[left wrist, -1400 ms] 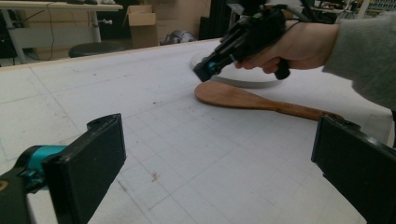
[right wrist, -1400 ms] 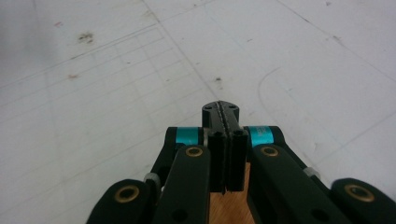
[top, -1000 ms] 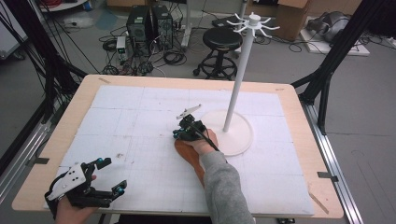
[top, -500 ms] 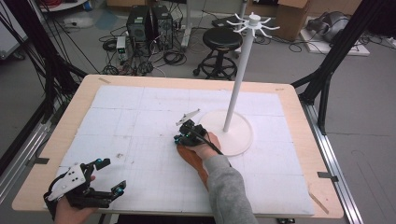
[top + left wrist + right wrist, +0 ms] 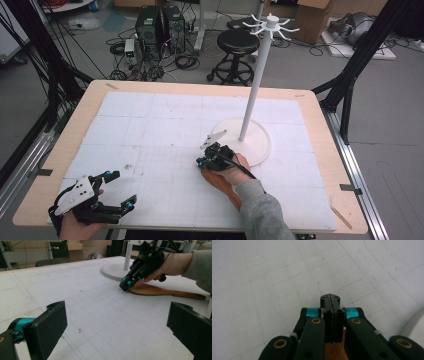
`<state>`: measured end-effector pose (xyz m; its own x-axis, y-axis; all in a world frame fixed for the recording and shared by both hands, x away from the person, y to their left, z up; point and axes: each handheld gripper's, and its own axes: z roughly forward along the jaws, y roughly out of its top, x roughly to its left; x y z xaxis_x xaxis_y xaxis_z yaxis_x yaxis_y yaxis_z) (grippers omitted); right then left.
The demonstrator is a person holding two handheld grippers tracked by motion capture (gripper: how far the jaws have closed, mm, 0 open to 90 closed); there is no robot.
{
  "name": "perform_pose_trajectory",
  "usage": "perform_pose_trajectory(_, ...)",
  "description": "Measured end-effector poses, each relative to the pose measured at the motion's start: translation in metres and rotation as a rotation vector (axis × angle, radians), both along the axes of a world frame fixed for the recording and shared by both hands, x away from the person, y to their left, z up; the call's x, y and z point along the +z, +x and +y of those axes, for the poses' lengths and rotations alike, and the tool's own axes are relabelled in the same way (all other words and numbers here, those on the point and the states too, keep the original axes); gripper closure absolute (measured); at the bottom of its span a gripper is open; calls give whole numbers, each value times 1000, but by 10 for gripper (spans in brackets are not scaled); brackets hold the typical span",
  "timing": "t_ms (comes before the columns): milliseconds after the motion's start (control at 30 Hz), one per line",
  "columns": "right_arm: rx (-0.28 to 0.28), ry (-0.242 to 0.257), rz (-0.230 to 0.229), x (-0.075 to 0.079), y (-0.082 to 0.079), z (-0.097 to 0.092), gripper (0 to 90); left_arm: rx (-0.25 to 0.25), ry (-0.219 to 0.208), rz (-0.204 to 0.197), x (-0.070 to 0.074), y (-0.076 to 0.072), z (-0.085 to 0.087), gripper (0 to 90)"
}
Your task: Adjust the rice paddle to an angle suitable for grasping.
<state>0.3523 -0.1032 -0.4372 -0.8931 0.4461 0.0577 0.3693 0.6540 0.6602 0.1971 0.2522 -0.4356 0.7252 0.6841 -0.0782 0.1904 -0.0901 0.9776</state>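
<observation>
Now, on the table (image 5: 320,107), little altered overall. Same place for the white hook stand (image 5: 255,90), round base toward the far right. Flat beside that base, the wooden spatula (image 5: 160,291), blade toward the middle of the table, handle running back under the right hand. Seems to have slid a shade nearer the person over the last second, though hard to be sure from the high view with the hand over it. Clearly shifted along with that hand: the right gripper (image 5: 125,286), drawn a little toward the near edge and now low, tip down at the blade's end. Jaws there pressed tight together, nothing pinched between them, wood just visible beneath in the right gripper view. No move from the left gripper (image 5: 122,187) at the near left corner, jaws spread wide and empty, well apart from the spatula. Reads as nudging or lining up rather than a grip: spatula not yet taken, lying on the table. Probably calls for opening those jaws before any lift toward the stand.
</observation>
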Motion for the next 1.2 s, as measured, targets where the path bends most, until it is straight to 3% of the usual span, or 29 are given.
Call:
perform_pose_trajectory(267, -9, -10, 18, 2, -23, -23, 900, -4, 5, 3, 0, 0, -2, 34)
perform_pose_trajectory(567, 8, -33, -5, 2, -31, -29, 900, -15, 8, 3, 0, 1, -4, 34)
perform_pose_trajectory(700, 25, 4, -9, 5, -33, -32, 899, -22, 8, -1, 0, 1, -5, 34)
perform_pose_trajectory(833, 41, 82, -40, 22, -44, -46, 899, -29, 6, -3, 1, 1, -4, 34)
perform_pose_trajectory(1067, 97, 92, -37, 20, -71, -65, 898, -36, 4, -4, 2, 2, -6, 34)
perform_pose_trajectory(1200, 128, 82, -29, 17, -80, -60, 898, -45, 8, -1, 1, 5, -9, 34)
